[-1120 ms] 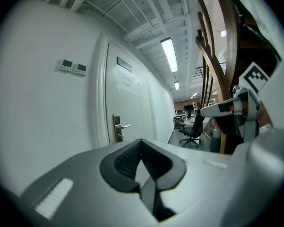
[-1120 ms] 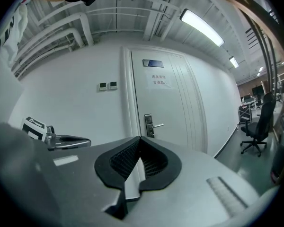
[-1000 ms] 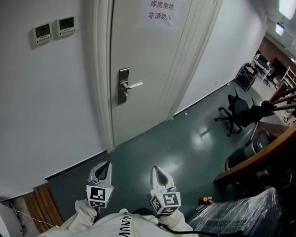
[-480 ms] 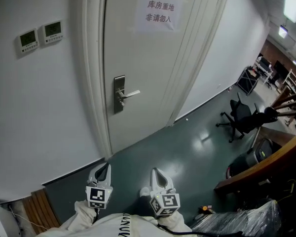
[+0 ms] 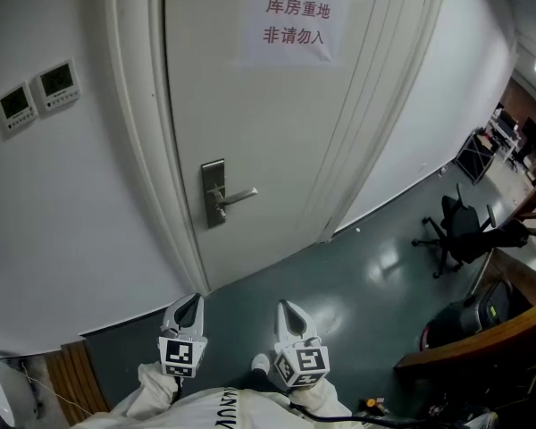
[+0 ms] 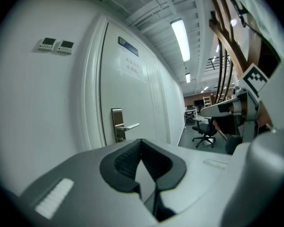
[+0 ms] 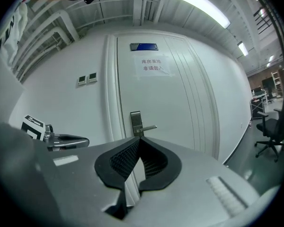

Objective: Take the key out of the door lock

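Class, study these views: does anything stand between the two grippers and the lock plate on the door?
Nothing visible does. Only floor lies between the left gripper, the right gripper and the lock plate. The key itself is too small to make out.

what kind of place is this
Likely an indoor hallway of an office or workshop building: a closed white door with a paper notice on it, wall control panels beside it, and an office chair farther down the shiny green floor.
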